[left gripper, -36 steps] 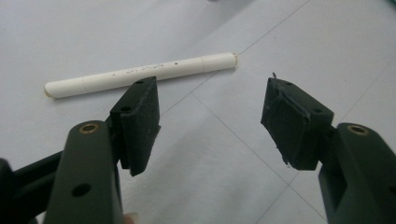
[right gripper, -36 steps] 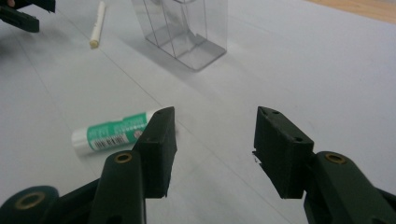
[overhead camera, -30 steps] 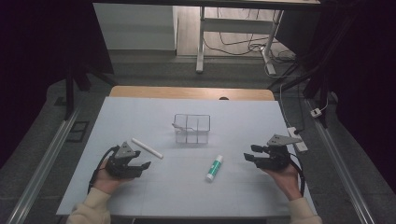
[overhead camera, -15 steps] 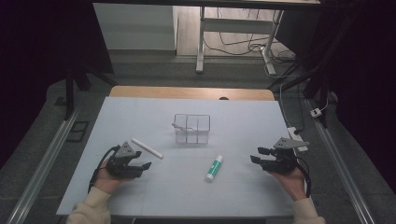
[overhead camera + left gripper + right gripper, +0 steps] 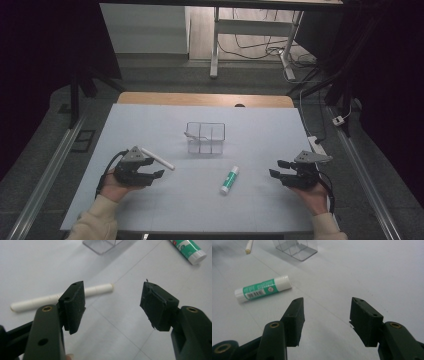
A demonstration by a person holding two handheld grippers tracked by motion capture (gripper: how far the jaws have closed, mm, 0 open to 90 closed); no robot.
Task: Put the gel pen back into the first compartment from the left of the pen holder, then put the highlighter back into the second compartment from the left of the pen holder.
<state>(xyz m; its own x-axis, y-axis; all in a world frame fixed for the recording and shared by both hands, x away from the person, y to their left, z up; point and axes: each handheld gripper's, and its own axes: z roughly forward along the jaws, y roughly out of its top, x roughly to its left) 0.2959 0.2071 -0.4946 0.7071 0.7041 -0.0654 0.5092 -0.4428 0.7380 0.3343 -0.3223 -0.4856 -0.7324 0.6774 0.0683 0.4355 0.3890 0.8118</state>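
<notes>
- A pale grey table (image 5: 150, 125) in a dark room holds a clear divided organiser (image 5: 205, 138) at its centre.
- Your left gripper (image 5: 150, 176), jaws apart and empty, sits just beside the white stick (image 5: 157, 158); straddle it across its middle.
- Your right gripper (image 5: 278, 168), also apart and empty, faces the green-labelled glue stick (image 5: 229, 180), lying near it.

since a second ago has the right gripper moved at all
Yes. In the high view the right gripper has shifted slightly right, away from the glue stick, which lies where it did. Its jaws stand open on nothing.
</notes>
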